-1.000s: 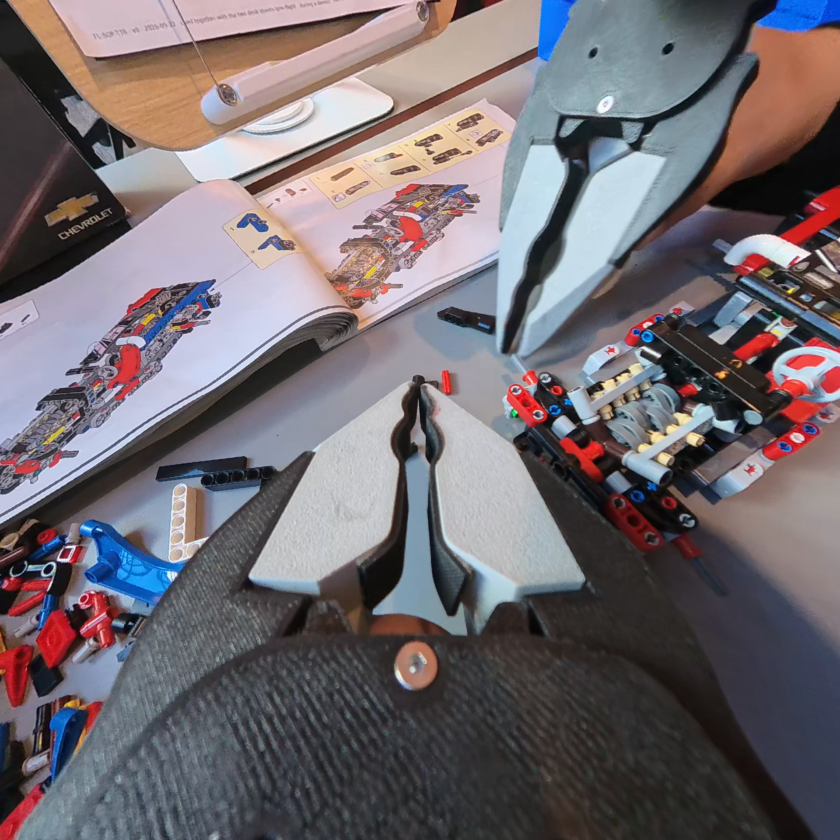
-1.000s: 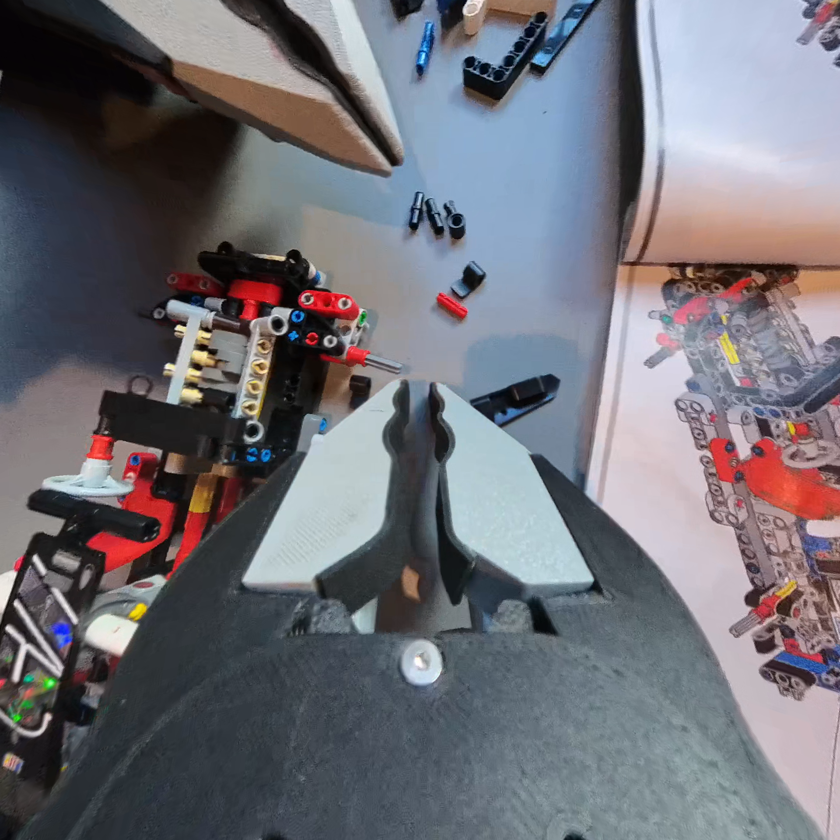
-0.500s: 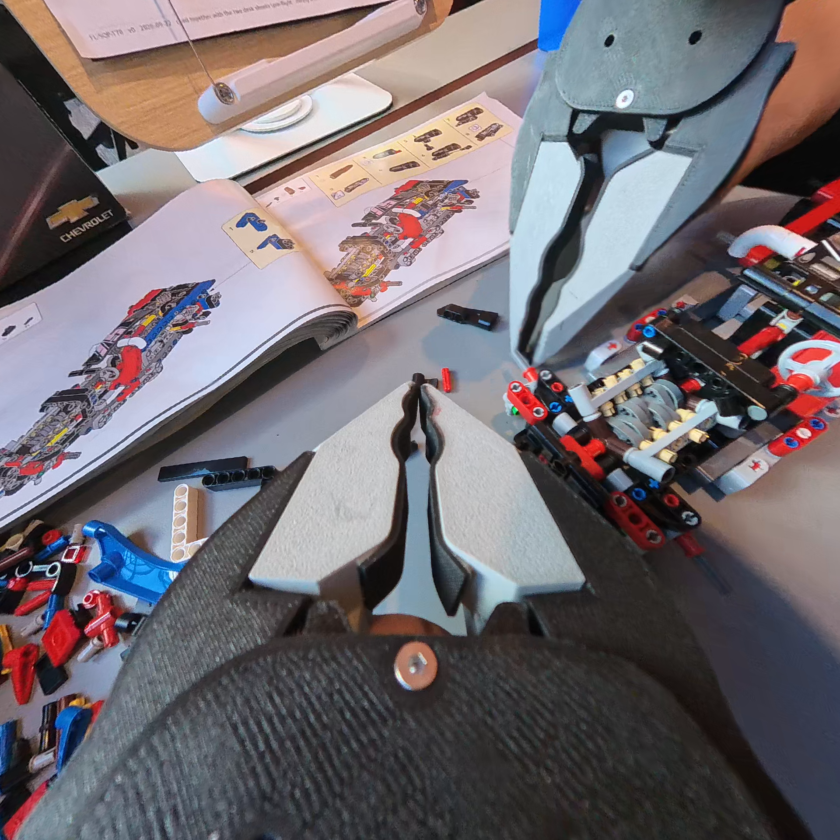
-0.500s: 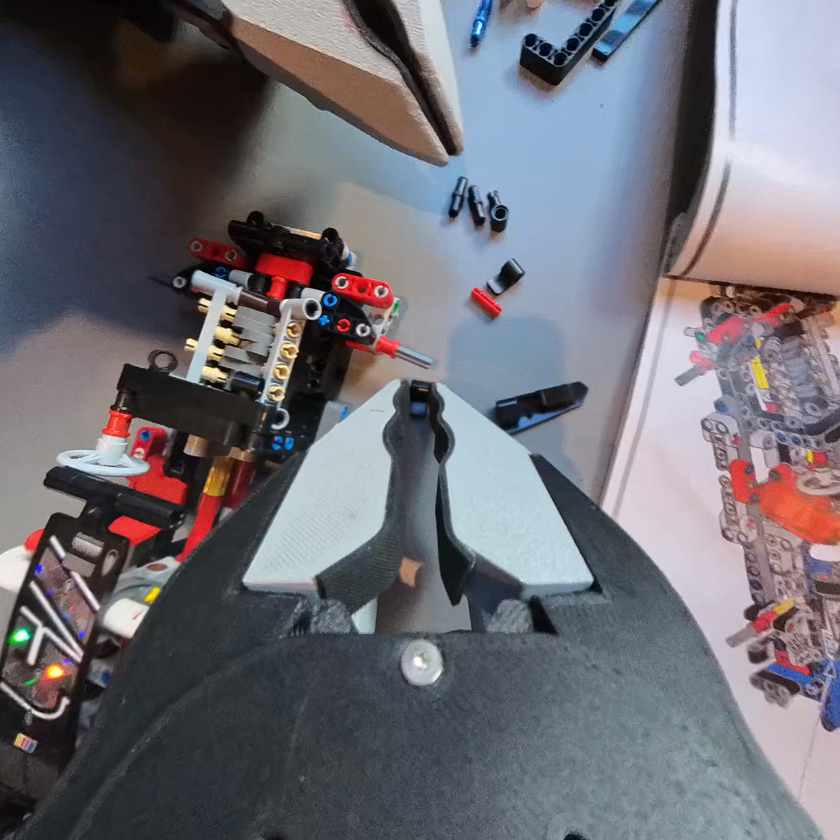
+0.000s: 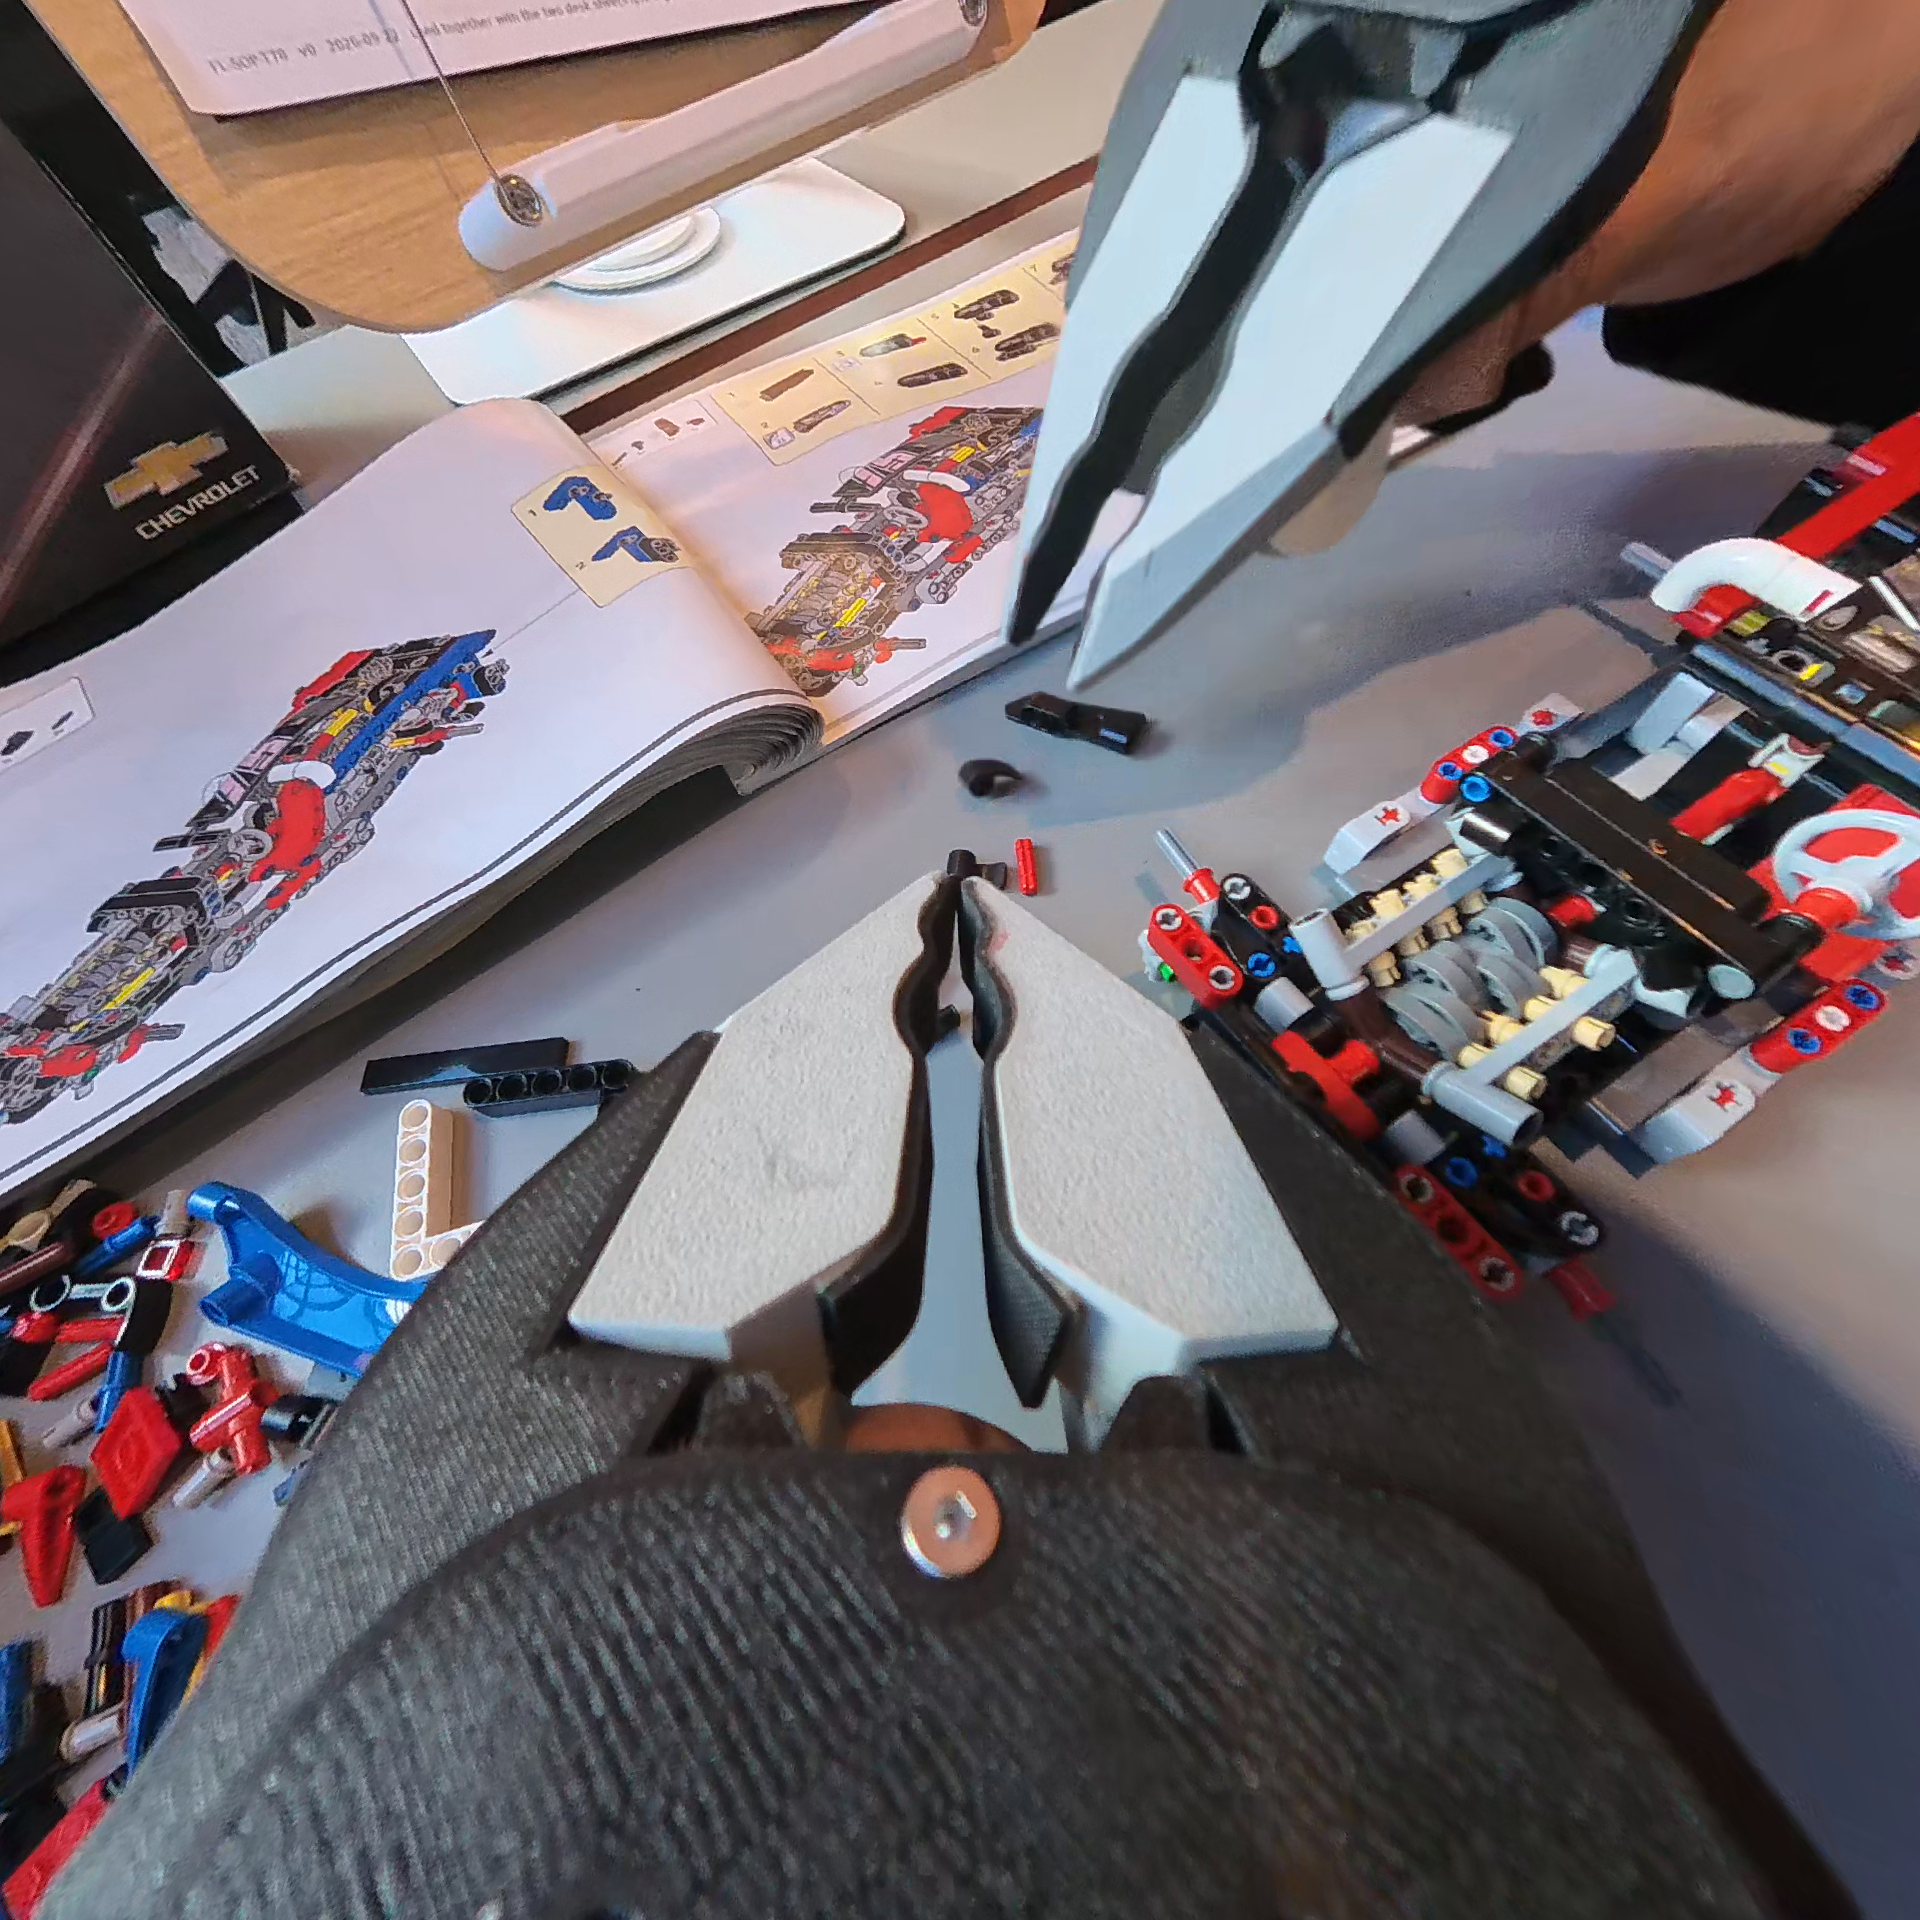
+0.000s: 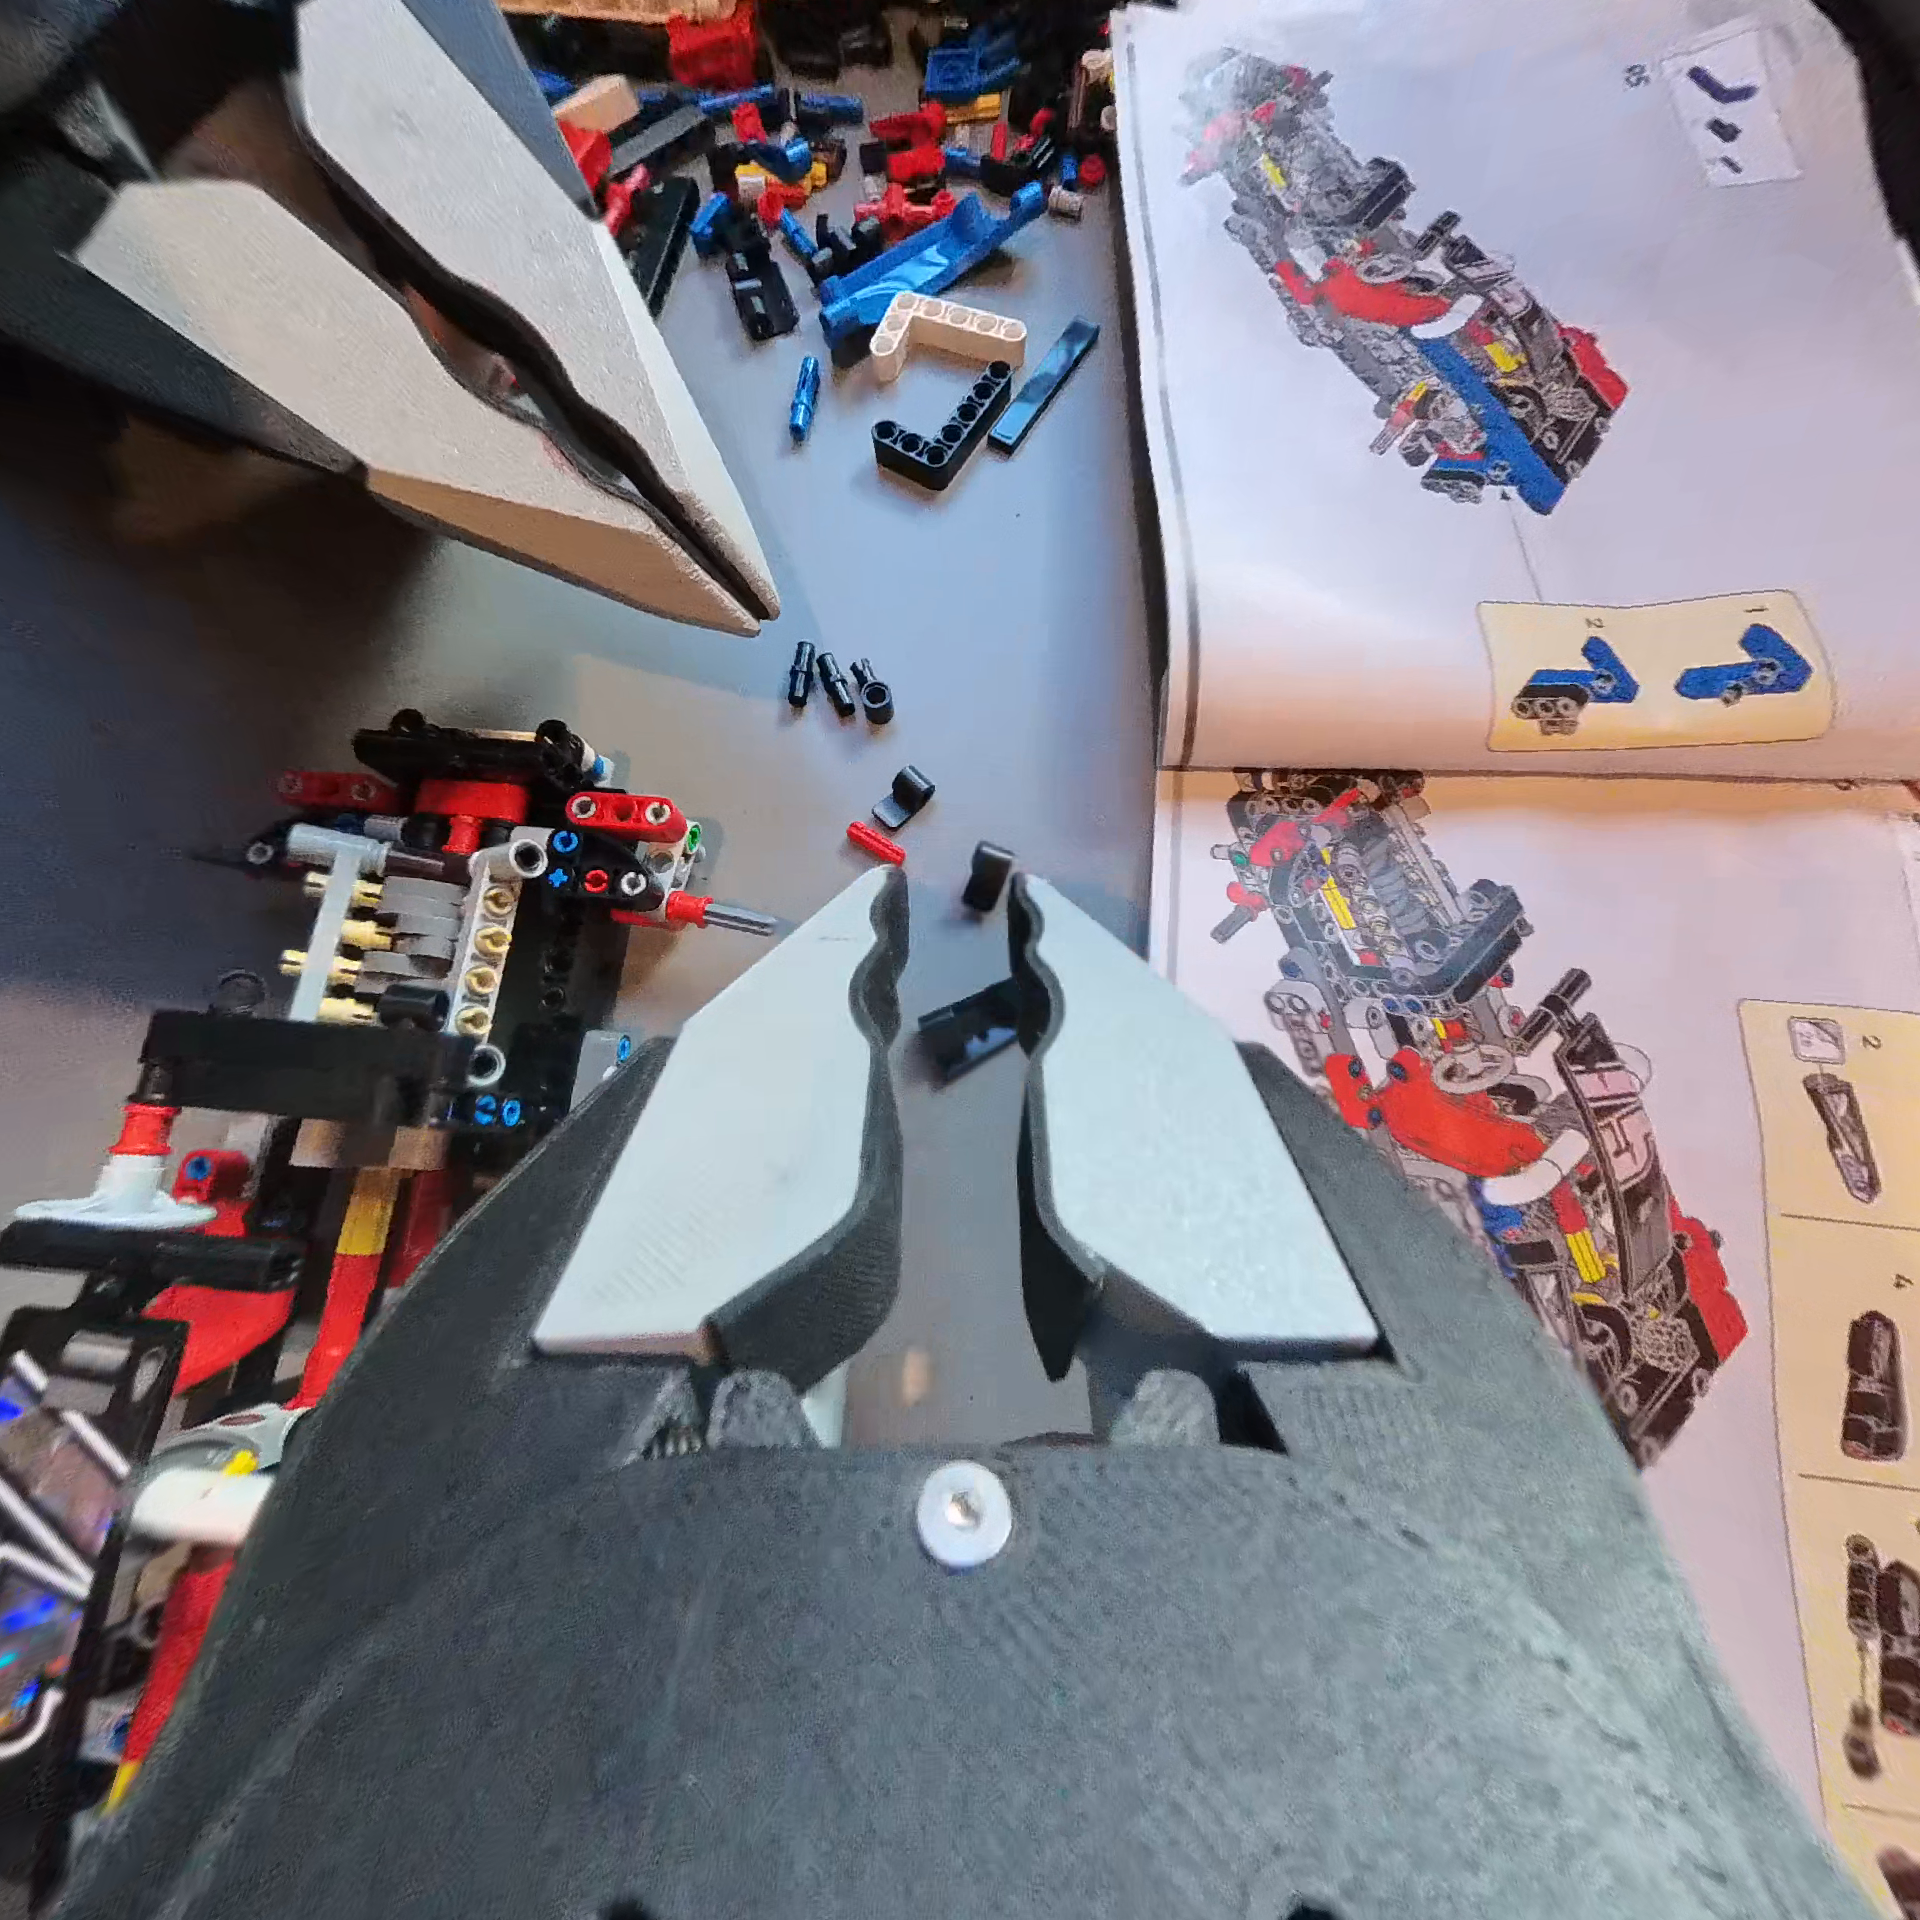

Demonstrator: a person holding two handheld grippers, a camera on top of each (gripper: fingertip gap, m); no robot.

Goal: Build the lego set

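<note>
The partly built red, black and grey Lego car (image 5: 1558, 987) lies on the grey table; in the right wrist view it (image 6: 447, 935) is to the left. My left gripper (image 5: 961, 883) is shut and empty, with its tips low over several small black pins (image 6: 831, 675). My right gripper (image 6: 958, 883) is open and holds nothing. A small black piece (image 6: 987, 878) lies loose between its tips, also seen in the left wrist view (image 5: 987, 777). A longer black piece (image 6: 971, 1034) lies under its fingers. A red pin (image 6: 875, 844) and a black clip (image 6: 902, 798) lie nearby.
The open instruction booklet (image 5: 416, 675) lies behind the parts, on the right in the right wrist view (image 6: 1507, 520). A pile of loose parts (image 5: 104, 1351) with a blue curved piece (image 5: 291, 1278) lies left. A white monitor stand (image 5: 655, 239) and a black box (image 5: 104, 416) stand behind. The tips of one gripper are about 6 centimetres away from the tips of the other. The red pin (image 6: 875, 844) lies around 4 centimetres away from my right fingertips. Look for it in the left wrist view (image 5: 1028, 869) too.
My right gripper, which pinched the small black piece half a second ago, has opened and the piece now lies on the table. That gripper also moved toward the booklet. The left gripper stayed put.
</note>
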